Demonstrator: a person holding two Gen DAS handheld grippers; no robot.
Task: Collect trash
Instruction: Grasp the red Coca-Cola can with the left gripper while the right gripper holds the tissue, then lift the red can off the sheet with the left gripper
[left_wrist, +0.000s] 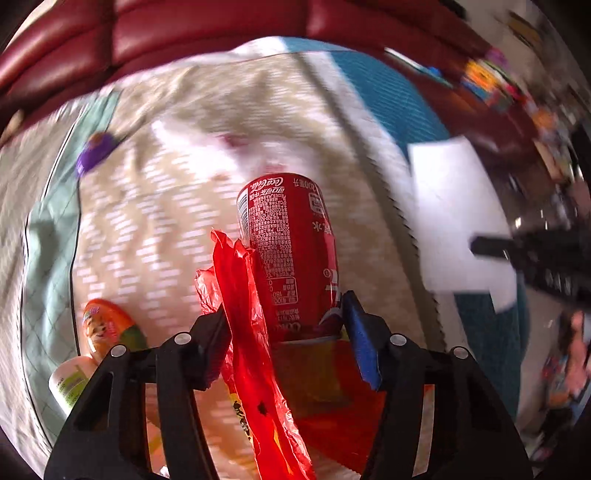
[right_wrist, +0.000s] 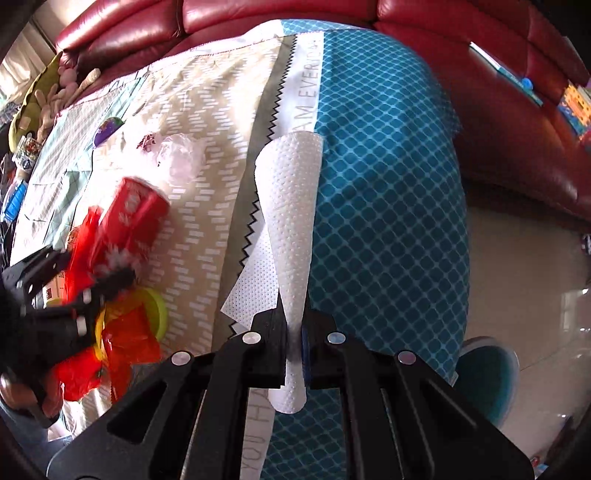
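The left tongs (left_wrist: 284, 325) are clamped on a red Coca-Cola can (left_wrist: 288, 251), with the red plastic bag (left_wrist: 251, 332) pinched in alongside it against the left-hand finger; the can sticks straight out ahead of the tips. The right tongs (right_wrist: 294, 332) are pressed together on a white paper towel (right_wrist: 288, 206), which stands up ahead of the tips as a loose cone.

In the right wrist view the left tongs (right_wrist: 107, 280) come in low from the left with can (right_wrist: 133, 218) and bag (right_wrist: 81, 376) raised over the patterned blanket (right_wrist: 207, 229).

Just left of the left tongs lie an orange snack packet (left_wrist: 107, 325) and a small white bottle (left_wrist: 70, 384). Further ahead sits a crumpled clear wrapper (right_wrist: 181, 158), blurred in the left view, and beyond it to the left a purple item (right_wrist: 108, 129), possibly a wrapper. The red leather sofa (right_wrist: 258, 14) closes off the far edge. To the right of the right tongs the blanket drops off to bare tiled floor (right_wrist: 524, 258).
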